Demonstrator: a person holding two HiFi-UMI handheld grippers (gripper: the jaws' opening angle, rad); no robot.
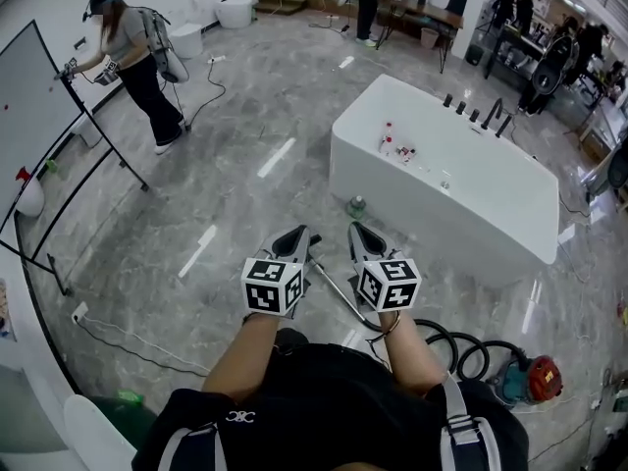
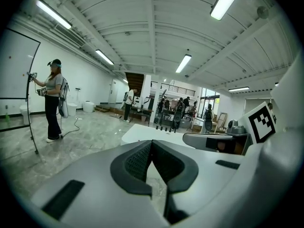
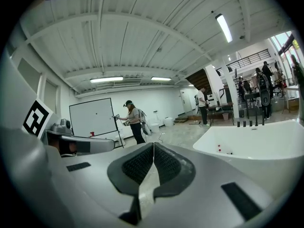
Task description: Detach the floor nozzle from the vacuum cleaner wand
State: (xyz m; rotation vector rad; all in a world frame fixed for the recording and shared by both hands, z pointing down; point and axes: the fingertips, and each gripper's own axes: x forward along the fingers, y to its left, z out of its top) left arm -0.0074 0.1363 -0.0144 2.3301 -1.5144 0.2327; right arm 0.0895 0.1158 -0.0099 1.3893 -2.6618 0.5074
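Both left gripper (image 1: 293, 235) and right gripper (image 1: 361, 234) fingers are clenched, empty. The slim silver metal vacuum wand (image 1: 337, 295) lies below, between them; floor nozzle unseen. Open fingers before descending.

We see a bright, evenly lit hall; the light comes from long ceiling lamps (image 2: 227, 1) overhead. The glossy floor (image 1: 245, 116) throws them back as pale streaks, and the white bathtub (image 1: 412, 194) looks close to washed out. Shadows are soft and faint, pooling only right under people and stands. Both gripper views bend strongly at the edges, curving the ceiling beams, and fade into a black ring at the corners. Near the lens, the left gripper (image 2: 152, 142) and right gripper (image 3: 153, 145) look slightly soft, while the far room stays sharp.
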